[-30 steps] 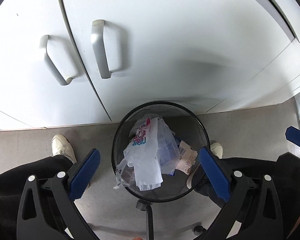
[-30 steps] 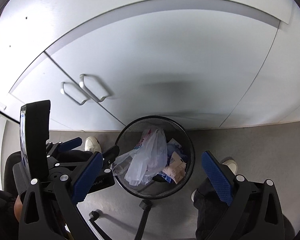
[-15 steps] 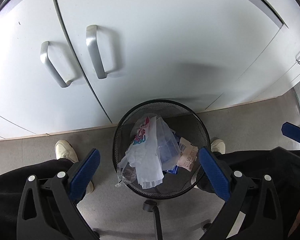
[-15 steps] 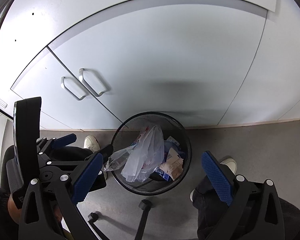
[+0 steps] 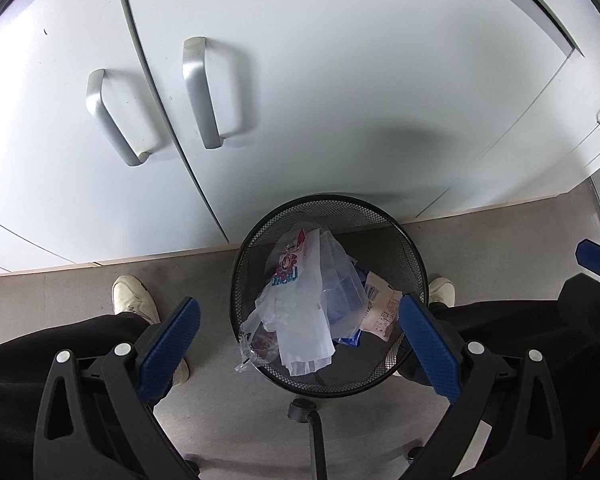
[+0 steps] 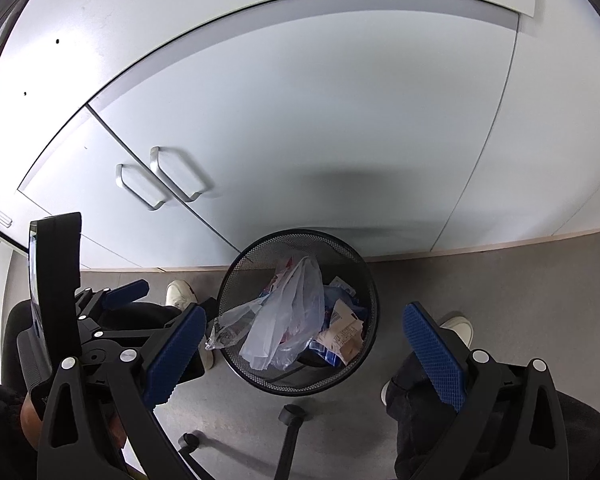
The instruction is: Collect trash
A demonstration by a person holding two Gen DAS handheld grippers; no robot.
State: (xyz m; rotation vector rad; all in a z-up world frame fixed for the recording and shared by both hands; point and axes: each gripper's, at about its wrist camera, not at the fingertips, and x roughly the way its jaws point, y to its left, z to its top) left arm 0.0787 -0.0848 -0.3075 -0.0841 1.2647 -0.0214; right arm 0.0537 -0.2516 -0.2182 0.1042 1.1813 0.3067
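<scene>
I am holding my left gripper (image 5: 296, 340) with its blue-padded jaws standing wide apart and gripping nothing, and my right gripper (image 6: 304, 352) the same way, jaws spread and empty. Both are hanging above the grey floor (image 5: 480, 240), pointing down between my black-trousered legs (image 5: 52, 344) and white shoes (image 5: 134, 298). Just below the jaws a black chair leg with a castor (image 6: 291, 414) is sticking out. Beyond it the round black wire-mesh waste basket (image 5: 410, 256) is standing on the floor, between my feet. Inside it the trash is lying in a heap: a crumpled translucent plastic bag with pink and blue print (image 5: 300, 300), a clear wrapper drooping over the near-left rim (image 6: 226, 324), and a creased printed paper slip (image 5: 380, 308) beside blue packaging. Behind the basket, white cupboard doors (image 5: 340, 80) with two silver bar handles (image 5: 198, 92) are rising from the floor.
</scene>
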